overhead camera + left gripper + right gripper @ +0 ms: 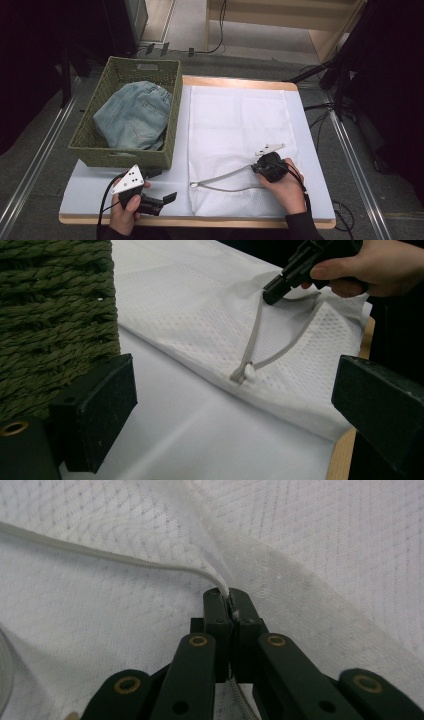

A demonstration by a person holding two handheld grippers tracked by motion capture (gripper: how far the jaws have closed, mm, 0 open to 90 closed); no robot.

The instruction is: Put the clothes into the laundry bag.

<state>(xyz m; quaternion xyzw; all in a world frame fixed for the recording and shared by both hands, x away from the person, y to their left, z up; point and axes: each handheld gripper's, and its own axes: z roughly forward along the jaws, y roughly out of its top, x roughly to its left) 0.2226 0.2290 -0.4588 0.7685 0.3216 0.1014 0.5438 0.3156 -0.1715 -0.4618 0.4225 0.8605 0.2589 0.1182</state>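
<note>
A white mesh laundry bag lies flat on the table, its grey zipper partly undone into a narrow V. My right gripper is shut on the upper zipper edge of the bag, pinching the tape and mesh between its pads. The left gripper view shows that right gripper lifting the edge slightly, with the zipper pull at the closed end. My left gripper stands open near the table's front left, holding nothing, its jaws aimed toward the bag.
An olive woven basket holding folded light-blue jeans stands at the table's left, close to my left gripper; its wall is right beside the left jaw. A white cover spreads over the wooden table.
</note>
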